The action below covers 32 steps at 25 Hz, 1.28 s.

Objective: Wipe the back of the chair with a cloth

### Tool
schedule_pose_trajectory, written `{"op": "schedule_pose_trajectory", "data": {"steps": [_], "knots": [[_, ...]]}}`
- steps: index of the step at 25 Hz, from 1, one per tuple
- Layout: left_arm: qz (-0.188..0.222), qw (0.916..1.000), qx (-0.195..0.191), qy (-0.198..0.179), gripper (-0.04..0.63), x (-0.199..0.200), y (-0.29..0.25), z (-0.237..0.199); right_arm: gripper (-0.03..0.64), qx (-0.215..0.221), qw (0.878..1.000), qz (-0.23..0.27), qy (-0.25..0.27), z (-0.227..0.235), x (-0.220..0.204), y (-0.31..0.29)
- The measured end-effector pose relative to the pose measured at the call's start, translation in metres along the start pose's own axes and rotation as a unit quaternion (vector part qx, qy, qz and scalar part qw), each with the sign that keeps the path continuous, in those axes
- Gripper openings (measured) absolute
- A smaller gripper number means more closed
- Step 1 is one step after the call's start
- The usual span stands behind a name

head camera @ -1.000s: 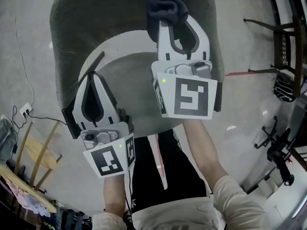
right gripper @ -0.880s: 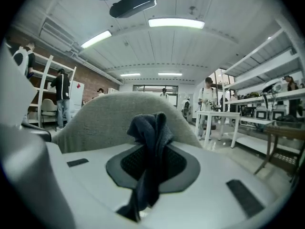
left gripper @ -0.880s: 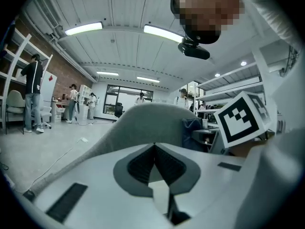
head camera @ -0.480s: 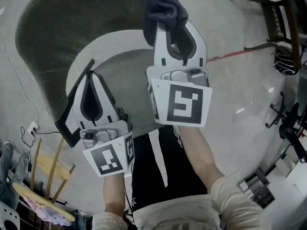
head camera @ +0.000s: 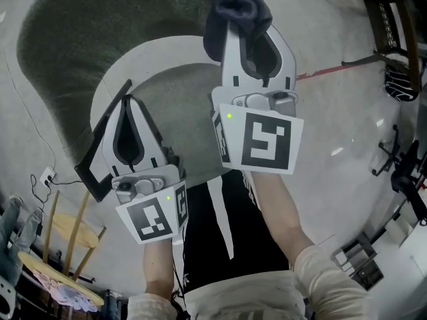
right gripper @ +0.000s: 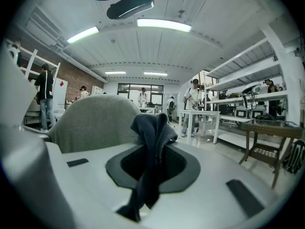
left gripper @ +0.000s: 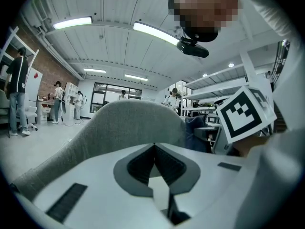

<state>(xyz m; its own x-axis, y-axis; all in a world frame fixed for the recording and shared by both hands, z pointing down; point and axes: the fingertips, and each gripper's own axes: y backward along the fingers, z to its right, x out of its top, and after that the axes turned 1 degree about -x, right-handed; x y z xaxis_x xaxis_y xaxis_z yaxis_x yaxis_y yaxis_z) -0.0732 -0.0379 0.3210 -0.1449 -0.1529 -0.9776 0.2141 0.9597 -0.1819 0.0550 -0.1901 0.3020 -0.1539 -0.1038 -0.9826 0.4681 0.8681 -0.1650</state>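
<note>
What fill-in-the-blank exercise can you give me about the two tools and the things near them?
1. The right tool is shut on a dark ____.
2. The left tool has its jaws together and holds ____.
3. Ahead of both tools stands the grey back of a ____.

Missing words: cloth; nothing; chair.
</note>
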Motion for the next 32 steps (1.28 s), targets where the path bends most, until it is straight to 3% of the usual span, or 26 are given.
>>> {"op": "schedule_pose_trajectory", "data": {"steps": [6, 12, 16, 25, 32], "knots": [[0.0, 0.9992, 0.039, 0.001, 0.015, -0.004, 0.02, -0.017, 0.06, 0.066, 0.998, 0.015, 0.004, -0.036, 0.014, 0.006], [0.009, 0.9951, 0.098, 0.006, 0.015, -0.001, 0.052, -0.05, 0.06, 0.167, 0.985, 0.032, 0.002, -0.112, 0.026, 0.01], [0.011, 0.9884, 0.151, 0.013, 0.015, -0.006, 0.08, -0.081, 0.06, 0.249, 0.968, 0.026, -0.034, -0.175, 0.024, 0.025], [0.008, 0.9621, 0.27, 0.038, 0.015, -0.033, 0.152, -0.13, 0.06, 0.403, 0.915, 0.008, -0.001, -0.29, -0.016, 0.074], [0.017, 0.9481, 0.311, 0.066, 0.015, -0.05, 0.176, -0.144, 0.06, 0.465, 0.885, -0.01, 0.026, -0.33, -0.047, 0.106]]}}
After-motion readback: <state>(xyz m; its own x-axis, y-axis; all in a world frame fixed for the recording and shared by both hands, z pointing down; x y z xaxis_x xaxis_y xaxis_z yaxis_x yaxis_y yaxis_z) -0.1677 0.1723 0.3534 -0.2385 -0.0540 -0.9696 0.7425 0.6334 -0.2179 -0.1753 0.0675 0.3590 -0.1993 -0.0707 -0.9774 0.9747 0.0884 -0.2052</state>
